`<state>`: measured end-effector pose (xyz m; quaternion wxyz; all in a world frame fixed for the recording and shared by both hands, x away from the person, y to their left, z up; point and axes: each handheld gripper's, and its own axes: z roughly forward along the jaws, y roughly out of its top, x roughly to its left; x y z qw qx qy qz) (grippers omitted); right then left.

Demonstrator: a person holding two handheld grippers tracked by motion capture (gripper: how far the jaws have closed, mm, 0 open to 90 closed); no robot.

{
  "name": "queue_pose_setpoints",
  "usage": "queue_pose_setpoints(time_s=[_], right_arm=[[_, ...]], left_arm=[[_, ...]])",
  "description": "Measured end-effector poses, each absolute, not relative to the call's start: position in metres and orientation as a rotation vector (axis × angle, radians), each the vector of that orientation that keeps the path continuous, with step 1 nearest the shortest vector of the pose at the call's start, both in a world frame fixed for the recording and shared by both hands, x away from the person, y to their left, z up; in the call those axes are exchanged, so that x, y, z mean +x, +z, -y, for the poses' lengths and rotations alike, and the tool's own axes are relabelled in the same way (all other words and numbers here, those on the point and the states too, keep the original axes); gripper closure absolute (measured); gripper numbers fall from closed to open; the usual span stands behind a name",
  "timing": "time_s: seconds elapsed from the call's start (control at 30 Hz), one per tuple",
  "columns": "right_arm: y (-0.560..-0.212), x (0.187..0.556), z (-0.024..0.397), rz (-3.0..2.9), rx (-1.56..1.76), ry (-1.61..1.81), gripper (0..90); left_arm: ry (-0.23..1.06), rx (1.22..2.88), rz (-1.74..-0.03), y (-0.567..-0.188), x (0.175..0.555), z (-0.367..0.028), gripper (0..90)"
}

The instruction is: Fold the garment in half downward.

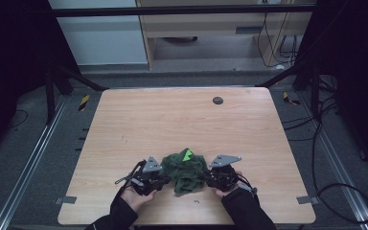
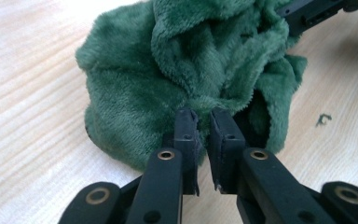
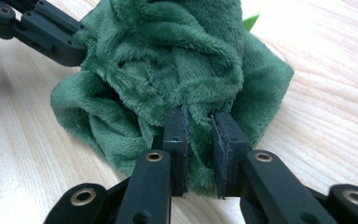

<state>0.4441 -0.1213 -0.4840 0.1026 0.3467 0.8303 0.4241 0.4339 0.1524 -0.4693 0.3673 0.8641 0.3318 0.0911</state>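
Both the left gripper and the right gripper are pinching folds of the crumpled green cloth, which is lying bunched on the wooden table.

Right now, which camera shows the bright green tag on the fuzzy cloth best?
The high view: the bright green tag sits on top of the cloth. The right gripper view catches just its tip.

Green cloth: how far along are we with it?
Done: the green cloth lies bunched on the table. In hand: left tool and right tool flank it, jaws narrowly apart with plush between; a firm pinch isn't clear. Left: spreading or folding; it's crumpled.
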Motion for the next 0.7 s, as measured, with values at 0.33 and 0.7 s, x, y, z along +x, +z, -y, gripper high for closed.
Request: queue_pose_setpoints(time_s=[0.33,0.7], right_arm=[[-0.478,0.444,0.126,-2.432,1.05,1.282,65.3],[-0.457,0.451,0.127,-2.377,1.043,1.342,54.5]], left_arm=[[0.3,2.13,-0.884,-0.454,0.433,-0.163,59.1],[0.345,2.066,-0.925,-0.432,0.453,-0.172,54.4]])
